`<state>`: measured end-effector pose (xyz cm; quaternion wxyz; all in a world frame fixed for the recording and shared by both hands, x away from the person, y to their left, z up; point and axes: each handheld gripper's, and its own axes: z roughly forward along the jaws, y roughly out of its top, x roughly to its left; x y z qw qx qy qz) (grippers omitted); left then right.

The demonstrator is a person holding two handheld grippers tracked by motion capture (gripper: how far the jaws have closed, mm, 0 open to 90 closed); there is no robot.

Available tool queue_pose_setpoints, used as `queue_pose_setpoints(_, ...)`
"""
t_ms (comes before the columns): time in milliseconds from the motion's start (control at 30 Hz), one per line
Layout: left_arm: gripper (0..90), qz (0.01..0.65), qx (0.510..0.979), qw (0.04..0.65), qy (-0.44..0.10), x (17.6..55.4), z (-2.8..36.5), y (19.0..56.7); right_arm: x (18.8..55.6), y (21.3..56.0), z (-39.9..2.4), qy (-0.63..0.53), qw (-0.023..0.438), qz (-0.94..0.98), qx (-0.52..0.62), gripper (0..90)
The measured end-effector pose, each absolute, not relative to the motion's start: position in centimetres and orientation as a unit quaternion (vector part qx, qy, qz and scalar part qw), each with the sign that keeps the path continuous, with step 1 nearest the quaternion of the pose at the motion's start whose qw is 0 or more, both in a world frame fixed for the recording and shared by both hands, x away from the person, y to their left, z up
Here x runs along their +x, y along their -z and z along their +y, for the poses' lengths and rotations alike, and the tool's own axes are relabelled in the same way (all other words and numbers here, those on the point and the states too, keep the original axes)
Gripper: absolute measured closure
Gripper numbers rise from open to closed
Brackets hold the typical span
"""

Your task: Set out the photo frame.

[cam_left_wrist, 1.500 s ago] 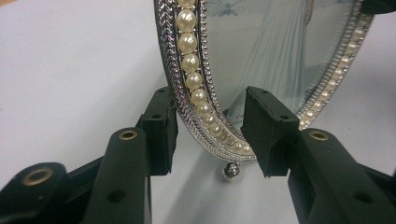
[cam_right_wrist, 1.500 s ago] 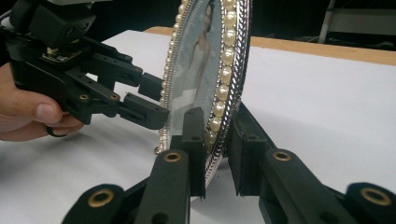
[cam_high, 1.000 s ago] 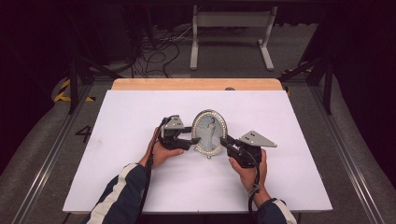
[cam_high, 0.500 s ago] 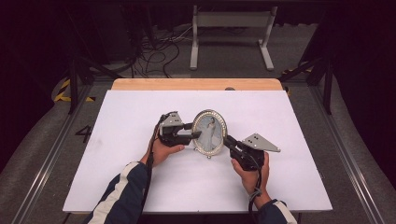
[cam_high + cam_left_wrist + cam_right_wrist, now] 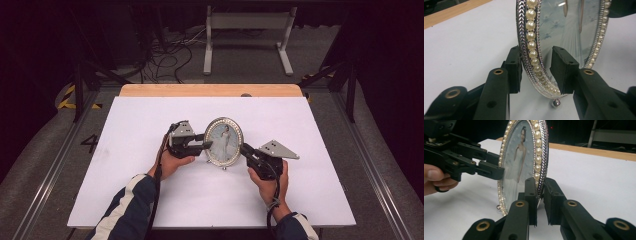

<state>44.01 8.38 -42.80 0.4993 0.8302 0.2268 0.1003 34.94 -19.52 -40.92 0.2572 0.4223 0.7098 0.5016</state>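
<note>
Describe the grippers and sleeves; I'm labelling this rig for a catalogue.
Both the left gripper and the right gripper are black, with brass-ringed holes along the fingers. A grey three-cornered plate tops each. Black cables trail back. The sleeves are dark with white stripes.

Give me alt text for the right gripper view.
The right gripper clamps the pearl-edged rim of an oval picture frame standing upright on the white table. The left gripper reaches the frame's far edge.
</note>
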Motion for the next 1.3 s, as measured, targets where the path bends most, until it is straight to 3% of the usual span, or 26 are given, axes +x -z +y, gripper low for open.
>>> queue_pose_setpoints(1300,64.9,0.213,0.851,0.464,-0.127,41.5,8.2,42.8,36.9,41.1,-19.9,-0.492,0.256,0.712,0.430,82.6)
